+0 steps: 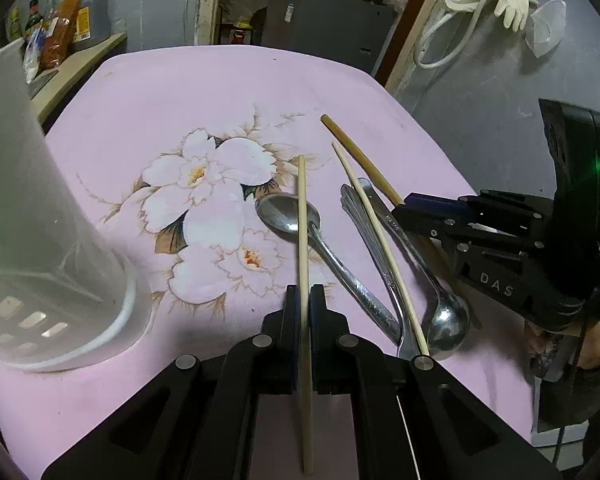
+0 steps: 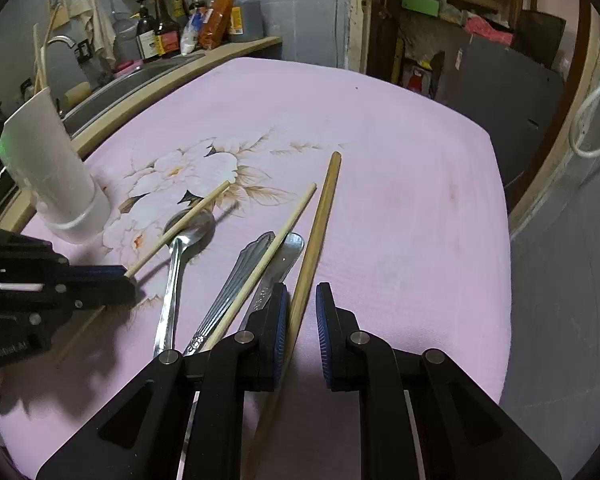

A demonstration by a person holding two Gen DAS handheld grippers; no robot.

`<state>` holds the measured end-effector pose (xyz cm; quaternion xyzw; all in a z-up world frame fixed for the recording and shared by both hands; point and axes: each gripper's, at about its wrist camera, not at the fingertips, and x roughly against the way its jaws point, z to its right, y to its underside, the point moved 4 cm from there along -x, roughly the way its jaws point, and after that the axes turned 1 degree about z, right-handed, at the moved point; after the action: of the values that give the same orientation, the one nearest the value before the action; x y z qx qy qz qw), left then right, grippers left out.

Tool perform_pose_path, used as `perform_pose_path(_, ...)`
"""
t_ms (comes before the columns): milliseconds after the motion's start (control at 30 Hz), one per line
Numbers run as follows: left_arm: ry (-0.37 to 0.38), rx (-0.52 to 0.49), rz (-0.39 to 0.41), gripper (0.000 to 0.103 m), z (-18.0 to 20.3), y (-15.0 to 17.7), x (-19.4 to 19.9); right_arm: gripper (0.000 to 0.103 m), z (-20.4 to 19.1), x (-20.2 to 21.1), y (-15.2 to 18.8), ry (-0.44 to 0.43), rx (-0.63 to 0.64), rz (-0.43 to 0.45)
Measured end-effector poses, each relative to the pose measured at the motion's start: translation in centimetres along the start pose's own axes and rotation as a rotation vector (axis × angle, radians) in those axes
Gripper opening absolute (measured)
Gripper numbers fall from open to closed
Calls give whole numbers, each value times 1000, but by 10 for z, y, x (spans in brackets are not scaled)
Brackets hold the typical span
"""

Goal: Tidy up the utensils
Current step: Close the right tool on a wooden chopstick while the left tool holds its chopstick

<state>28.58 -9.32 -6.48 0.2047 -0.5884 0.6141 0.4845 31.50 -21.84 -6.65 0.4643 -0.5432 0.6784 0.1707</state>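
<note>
We lose the near end of the pale chopstick (image 1: 303,264) in the left wrist view where it runs under the left gripper (image 1: 305,300) body, and its lower tip sits close to the bottom edge. The utensil holder (image 1: 40,216) is cut off by the left edge, so we cannot see its full rim. The fork (image 1: 374,264) hides its tines behind the gripper linkage. In the right wrist view, the thick brown chopstick (image 2: 318,224) passes between the fingers (image 2: 280,320) of the right gripper (image 2: 302,320); whether the pads touch it we cannot tell. Bottle labels (image 2: 160,40) by the sink are too small to read.
</note>
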Motion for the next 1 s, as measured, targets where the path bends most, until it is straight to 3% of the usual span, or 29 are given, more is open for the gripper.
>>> perform_pose_path(167, 18, 11, -47, 3, 0, 1, -10, 13, -4, -3, -2, 32, 15, -8)
perform_pose_path(400, 38, 9, -41, 3, -1, 2, -8, 14, 2, -9, -9, 18, -32, -31)
perform_pose_path(833, 114, 94, -2, 3, -11, 1, 0, 15, 8, -18, -19, -9, -113, -71)
perform_pose_path(1000, 99, 66, 55, 3, -7, 2, 15, 5, 15, -15, -22, -79, -204, -49)
